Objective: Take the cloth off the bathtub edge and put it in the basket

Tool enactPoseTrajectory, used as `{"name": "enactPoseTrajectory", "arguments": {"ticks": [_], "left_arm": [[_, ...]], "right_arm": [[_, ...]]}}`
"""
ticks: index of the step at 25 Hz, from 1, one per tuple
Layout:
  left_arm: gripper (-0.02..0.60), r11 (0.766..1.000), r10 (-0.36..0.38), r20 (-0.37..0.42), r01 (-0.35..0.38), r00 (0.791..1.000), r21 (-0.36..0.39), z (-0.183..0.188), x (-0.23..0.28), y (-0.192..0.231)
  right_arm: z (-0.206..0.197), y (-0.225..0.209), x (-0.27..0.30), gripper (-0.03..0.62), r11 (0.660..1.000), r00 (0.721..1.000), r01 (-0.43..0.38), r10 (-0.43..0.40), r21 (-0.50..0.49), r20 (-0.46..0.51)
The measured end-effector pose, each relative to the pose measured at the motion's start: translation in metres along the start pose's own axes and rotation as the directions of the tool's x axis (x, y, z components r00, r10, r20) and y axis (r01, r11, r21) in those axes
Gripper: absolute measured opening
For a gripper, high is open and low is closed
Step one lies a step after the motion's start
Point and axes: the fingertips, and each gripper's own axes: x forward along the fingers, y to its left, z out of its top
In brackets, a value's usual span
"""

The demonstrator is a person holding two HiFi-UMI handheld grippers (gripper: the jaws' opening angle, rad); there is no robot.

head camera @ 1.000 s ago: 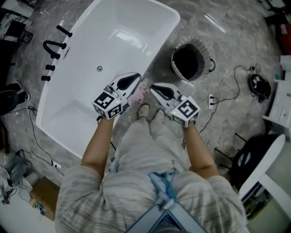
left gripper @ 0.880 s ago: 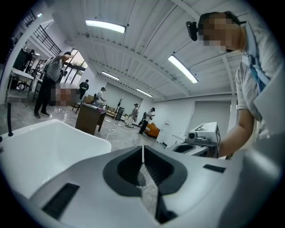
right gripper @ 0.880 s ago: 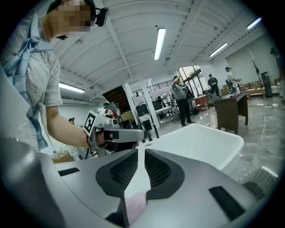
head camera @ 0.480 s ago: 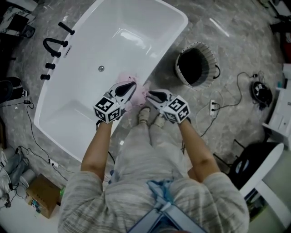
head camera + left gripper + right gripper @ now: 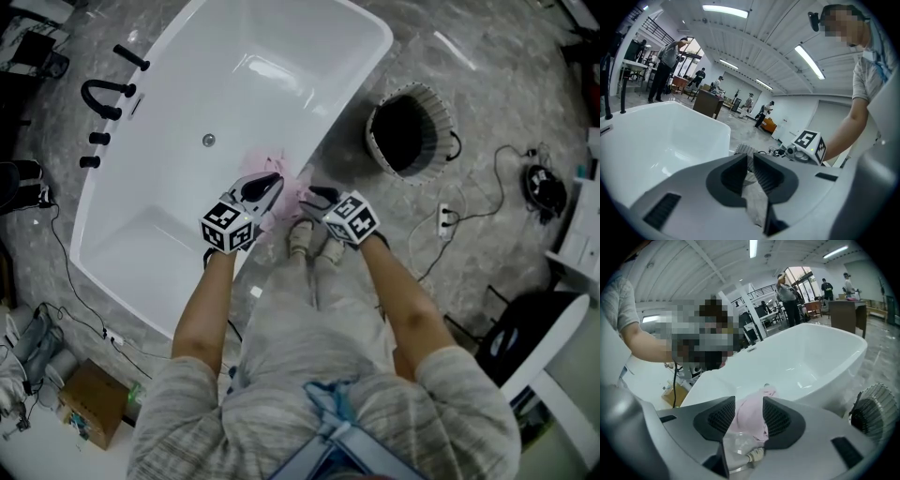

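A pink cloth (image 5: pixel 289 185) hangs over the near rim of the white bathtub (image 5: pixel 234 94). My right gripper (image 5: pixel 310 195) points at it from the floor side. In the right gripper view the cloth (image 5: pixel 751 420) shows in the gap of the right gripper (image 5: pixel 749 404). Its jaws are opening and the pads do not press on the fabric. My left gripper (image 5: pixel 271 179) hovers over the rim just left of the cloth. The left gripper (image 5: pixel 750 157) has its jaws almost together with nothing between them. The round dark basket (image 5: pixel 410 131) stands on the floor to the right of the tub.
Black taps (image 5: pixel 108 94) stand at the tub's far left end. Cables and a power strip (image 5: pixel 443 217) lie on the grey floor right of the basket. A cardboard box (image 5: pixel 89 405) sits at the lower left. People stand far off in the room (image 5: pixel 663 70).
The right gripper has swung left to the tub rim at the cloth, and its jaws have parted. The left gripper has edged slightly closer to the cloth.
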Motion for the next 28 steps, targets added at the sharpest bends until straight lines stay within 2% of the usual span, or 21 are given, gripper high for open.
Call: {"name": "enactPoseTrajectory", "arguments": {"ticks": [2, 3, 5, 7, 9, 14, 19, 23, 28], "left_arm": [[0.027, 1.0, 0.002, -0.017, -0.002, 1.0, -0.003, -0.007, 0.003, 0.004], [0.051, 1.0, 0.002, -0.025, -0.002, 1.0, -0.002, -0.01, 0.005, 0.006], [0.052, 1.0, 0.003, -0.04, -0.003, 0.999, 0.001, -0.017, 0.006, 0.01], [0.052, 1.0, 0.007, -0.051, -0.007, 0.999, 0.004, -0.022, 0.006, 0.015], [0.052, 1.0, 0.013, -0.063, -0.012, 0.998, 0.009, -0.027, 0.006, 0.021], [0.052, 1.0, 0.029, -0.076, -0.029, 0.997, 0.001, -0.038, 0.006, 0.038], [0.052, 0.999, 0.03, -0.077, -0.031, 0.997, -0.008, -0.042, 0.006, 0.047], [0.052, 1.0, 0.024, -0.078, -0.024, 0.997, -0.009, -0.046, 0.007, 0.049], [0.052, 1.0, 0.006, -0.09, -0.006, 0.996, -0.001, -0.051, 0.012, 0.052]], "right_arm": [[-0.005, -0.002, 0.01, 0.185, 1.0, 1.0, 0.0, 0.0, 0.004, -0.023], [-0.007, -0.002, 0.016, 0.211, 1.0, 0.999, -0.001, 0.001, 0.003, -0.036], [-0.013, -0.002, 0.027, 0.252, 1.0, 0.998, -0.005, 0.005, -0.002, -0.065], [-0.017, -0.001, 0.037, 0.267, 1.0, 0.996, -0.01, 0.009, -0.015, -0.084], [-0.021, -0.001, 0.047, 0.315, 1.0, 0.995, -0.015, 0.012, -0.027, -0.099], [-0.035, -0.005, 0.065, 0.327, 0.999, 0.986, -0.019, 0.011, -0.045, -0.167], [-0.052, -0.012, 0.081, 0.388, 0.997, 0.965, -0.011, -0.009, -0.077, -0.264], [-0.06, -0.014, 0.092, 0.391, 0.995, 0.955, -0.03, 0.002, -0.09, -0.297], [-0.065, -0.028, 0.105, 0.391, 0.996, 0.946, -0.013, -0.016, -0.088, -0.323]]}}
